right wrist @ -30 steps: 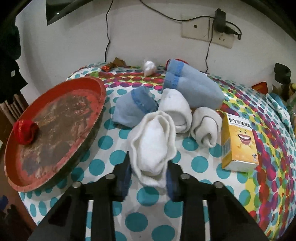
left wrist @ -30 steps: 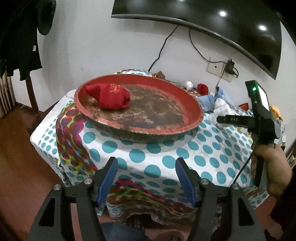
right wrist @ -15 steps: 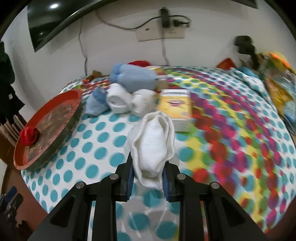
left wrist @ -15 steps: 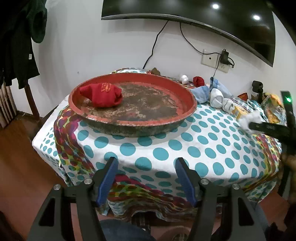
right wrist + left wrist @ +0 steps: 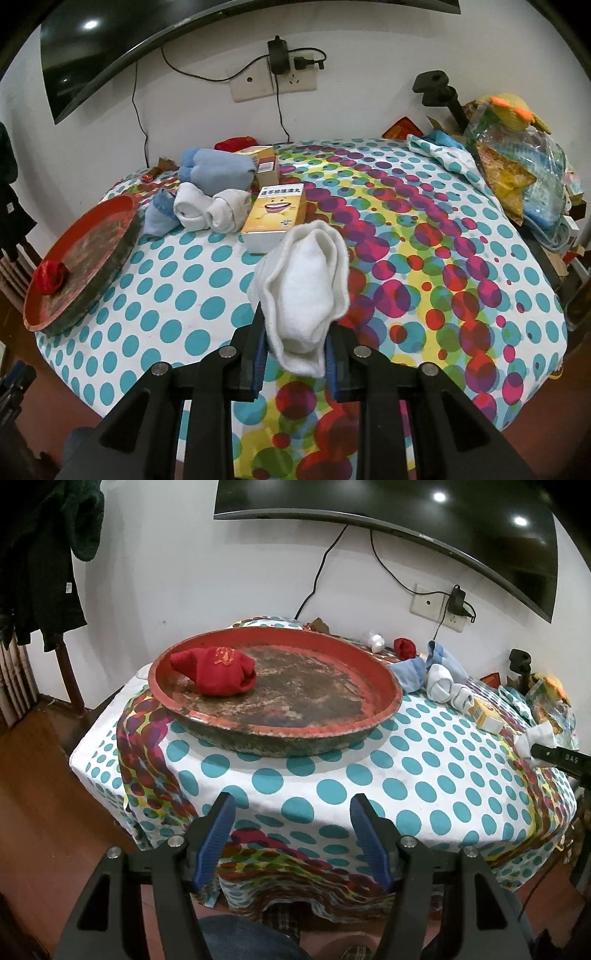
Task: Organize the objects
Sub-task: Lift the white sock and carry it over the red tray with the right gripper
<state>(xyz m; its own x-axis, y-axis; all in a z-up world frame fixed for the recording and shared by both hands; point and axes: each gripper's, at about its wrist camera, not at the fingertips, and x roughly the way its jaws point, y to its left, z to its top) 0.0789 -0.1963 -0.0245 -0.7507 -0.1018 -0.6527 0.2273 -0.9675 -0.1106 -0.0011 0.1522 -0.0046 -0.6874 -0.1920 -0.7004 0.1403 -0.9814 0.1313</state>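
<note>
My right tool (image 5: 295, 354) is clamped on a white sock (image 5: 304, 291), held above the tabletop (image 5: 424, 258). At twelve o'clock just beyond it sits a yellow box (image 5: 275, 216); rolled socks (image 5: 210, 210) crowd eleven o'clock, the red tray (image 5: 85, 254) at nine. My left tool (image 5: 291, 834) stands apart, empty, facing the tray's red sock (image 5: 218, 670).

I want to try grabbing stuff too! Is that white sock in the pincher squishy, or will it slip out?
Probably squishy: the white sock bulges out above the right gripper, whose pads pinch its lower end. It likely weighs little, since it stands up without drooping. Slipping seems unlikely, as the soft knit is pinched in.
</note>
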